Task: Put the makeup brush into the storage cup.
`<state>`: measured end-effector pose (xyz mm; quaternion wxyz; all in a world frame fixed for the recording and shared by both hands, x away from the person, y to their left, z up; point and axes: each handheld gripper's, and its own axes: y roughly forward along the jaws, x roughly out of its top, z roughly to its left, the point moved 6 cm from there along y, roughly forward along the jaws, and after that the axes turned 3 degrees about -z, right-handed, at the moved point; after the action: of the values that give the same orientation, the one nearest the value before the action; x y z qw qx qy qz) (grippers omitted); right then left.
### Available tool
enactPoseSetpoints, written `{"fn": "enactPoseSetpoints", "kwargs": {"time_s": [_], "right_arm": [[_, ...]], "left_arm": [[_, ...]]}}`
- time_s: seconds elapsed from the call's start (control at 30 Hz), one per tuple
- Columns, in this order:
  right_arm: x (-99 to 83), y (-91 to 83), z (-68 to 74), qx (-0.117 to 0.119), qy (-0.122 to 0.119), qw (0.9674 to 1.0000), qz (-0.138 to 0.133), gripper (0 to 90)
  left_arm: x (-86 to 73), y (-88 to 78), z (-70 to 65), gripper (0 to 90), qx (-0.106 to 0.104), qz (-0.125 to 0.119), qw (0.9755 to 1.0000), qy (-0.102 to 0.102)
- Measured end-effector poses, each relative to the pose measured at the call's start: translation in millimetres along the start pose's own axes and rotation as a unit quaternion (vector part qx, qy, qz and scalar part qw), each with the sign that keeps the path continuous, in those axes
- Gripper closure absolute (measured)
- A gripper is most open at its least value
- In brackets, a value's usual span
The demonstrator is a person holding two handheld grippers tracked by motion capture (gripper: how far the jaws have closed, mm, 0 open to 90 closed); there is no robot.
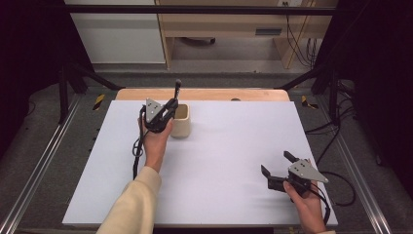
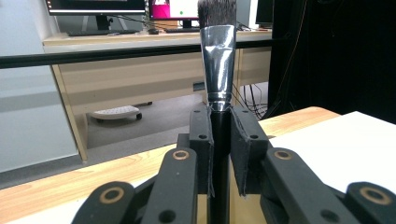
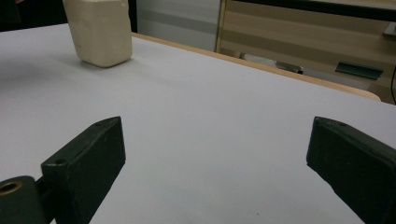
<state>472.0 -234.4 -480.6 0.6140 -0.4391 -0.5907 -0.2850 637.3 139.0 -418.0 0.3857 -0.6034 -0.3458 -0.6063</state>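
**Brush held upright beside the cream cup**

Pale grey-white sheet (image 1: 209,161) covering a wood-edged table, with dark floor, metal rails and light wooden furniture beyond. Toward the far left of that sheet, a squarish cream-coloured open-topped cup (image 1: 181,121), upright. Just beside the cup's left wall, the left gripper (image 1: 168,108), carried in a hand with a cream sleeve behind it. Clamped between its two black jaws, a black-handled brush with a shiny silver metal ferrule and dark bristles (image 2: 218,65), standing upright, bristles at the top, handle running down between the pads. Seen in the high view as a thin dark stick (image 1: 178,90) rising above the gripper, close by the cup's rim; could not tell whether the lower end reached into the cup.

Near the front right corner of the sheet, well apart from the cup, the right gripper (image 1: 278,168), held low in the other hand. Jaws spread wide, nothing between them but bare sheet. Cup visible (image 3: 99,32) far off in the right gripper view.
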Motion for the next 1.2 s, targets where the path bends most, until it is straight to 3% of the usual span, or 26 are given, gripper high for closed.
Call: {"fn": "enactPoseSetpoints", "kwargs": {"time_s": [1.2], "right_arm": [[0.1, 0.3, 0.4, 0.000, 0.002, 1.0000, 0.000, 4.8]], "left_arm": [[-9.3, -1.7, -8.7, 79.1, -0.005, 0.016, 0.9996, 0.021]]}}
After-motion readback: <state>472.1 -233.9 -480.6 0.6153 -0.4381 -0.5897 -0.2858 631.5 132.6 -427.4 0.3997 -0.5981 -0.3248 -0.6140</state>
